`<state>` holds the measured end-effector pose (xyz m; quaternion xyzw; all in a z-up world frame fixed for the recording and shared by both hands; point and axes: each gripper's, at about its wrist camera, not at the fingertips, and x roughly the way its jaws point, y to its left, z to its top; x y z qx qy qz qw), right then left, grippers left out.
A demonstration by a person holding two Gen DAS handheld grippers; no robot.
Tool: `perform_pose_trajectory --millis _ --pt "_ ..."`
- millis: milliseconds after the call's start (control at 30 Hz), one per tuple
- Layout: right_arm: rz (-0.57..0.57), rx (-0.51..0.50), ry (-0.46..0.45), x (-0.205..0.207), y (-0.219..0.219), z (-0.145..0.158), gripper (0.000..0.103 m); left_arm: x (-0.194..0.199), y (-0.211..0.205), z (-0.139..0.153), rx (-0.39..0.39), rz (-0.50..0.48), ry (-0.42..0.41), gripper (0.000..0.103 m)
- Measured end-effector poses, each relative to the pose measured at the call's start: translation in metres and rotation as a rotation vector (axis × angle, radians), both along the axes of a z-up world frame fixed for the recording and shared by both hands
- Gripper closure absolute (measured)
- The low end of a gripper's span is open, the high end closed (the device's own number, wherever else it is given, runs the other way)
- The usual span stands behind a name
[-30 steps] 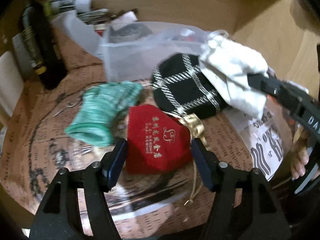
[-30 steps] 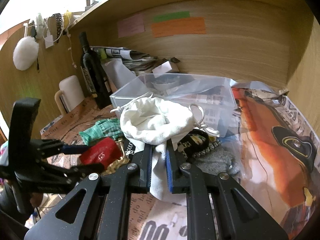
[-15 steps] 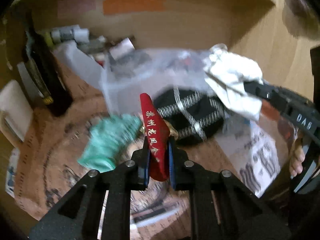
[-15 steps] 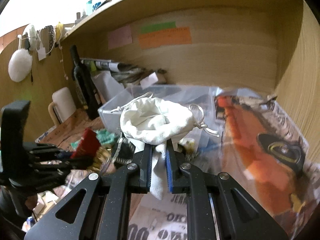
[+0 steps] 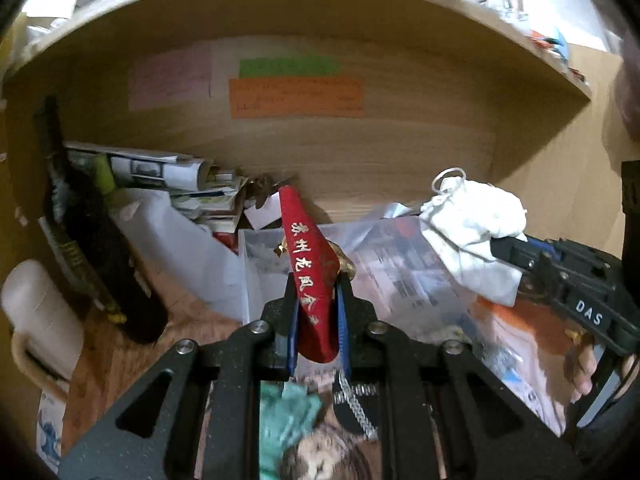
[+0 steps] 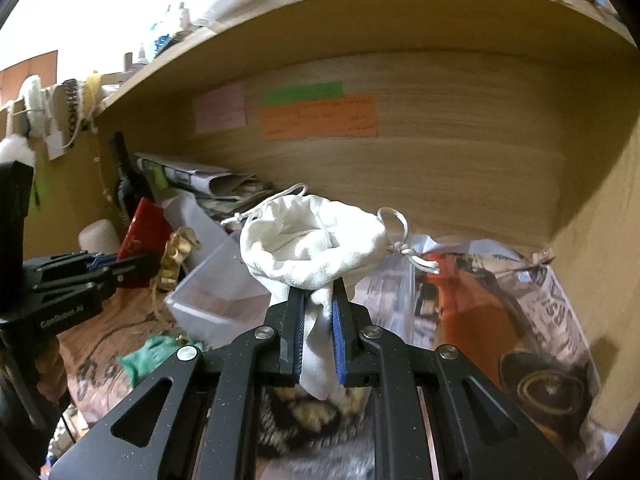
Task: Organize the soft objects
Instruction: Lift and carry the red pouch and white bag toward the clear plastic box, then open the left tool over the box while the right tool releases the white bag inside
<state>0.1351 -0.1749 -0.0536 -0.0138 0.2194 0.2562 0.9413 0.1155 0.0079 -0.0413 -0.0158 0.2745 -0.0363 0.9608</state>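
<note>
My left gripper (image 5: 316,300) is shut on a red cloth pouch (image 5: 310,272) with gold lettering and a gold tassel, held up in the air in front of the clear plastic bin (image 5: 256,252). My right gripper (image 6: 318,304) is shut on a white drawstring pouch (image 6: 312,246), also lifted, over the bin's right side (image 6: 208,292). The right gripper with the white pouch (image 5: 476,224) shows at the right of the left wrist view. The red pouch (image 6: 144,236) shows at the left of the right wrist view. A green knit piece (image 6: 148,358) and a black-and-white knit item (image 5: 352,404) lie on the table below.
A dark bottle (image 5: 96,264) and a white mug (image 5: 40,320) stand at the left. Rolled newspapers (image 5: 172,176) lie at the back. A wooden back wall with sticky notes (image 5: 296,96) and a shelf above close the space. A printed plastic bag (image 6: 500,312) lies at the right.
My left gripper closed on the red pouch and lifted it off the table toward the bin. My right gripper rose with the white pouch still held.
</note>
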Motion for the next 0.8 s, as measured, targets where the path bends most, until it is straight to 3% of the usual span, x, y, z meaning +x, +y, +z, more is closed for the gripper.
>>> perform_pose_trajectory --millis 200,567,733,800 --pt "0.006 -0.047 0.067 0.039 0.013 -0.007 0.092 0.052 0.004 -0.014 -0.007 -0.006 0.085 0.088" --pt "0.038 -0.176 0.262 0.092 0.037 -0.056 0.092 0.113 0.005 -0.062 -0.019 -0.062 0.317 0.088" --pt "0.048 -0.209 0.305 0.1 0.044 -0.067 0.092 0.121 0.0 -0.069 0.029 -0.078 0.326 0.086" --pt "0.043 -0.224 0.303 0.1 0.045 -0.068 0.092 0.118 -0.003 -0.069 0.032 -0.086 0.33 0.079"
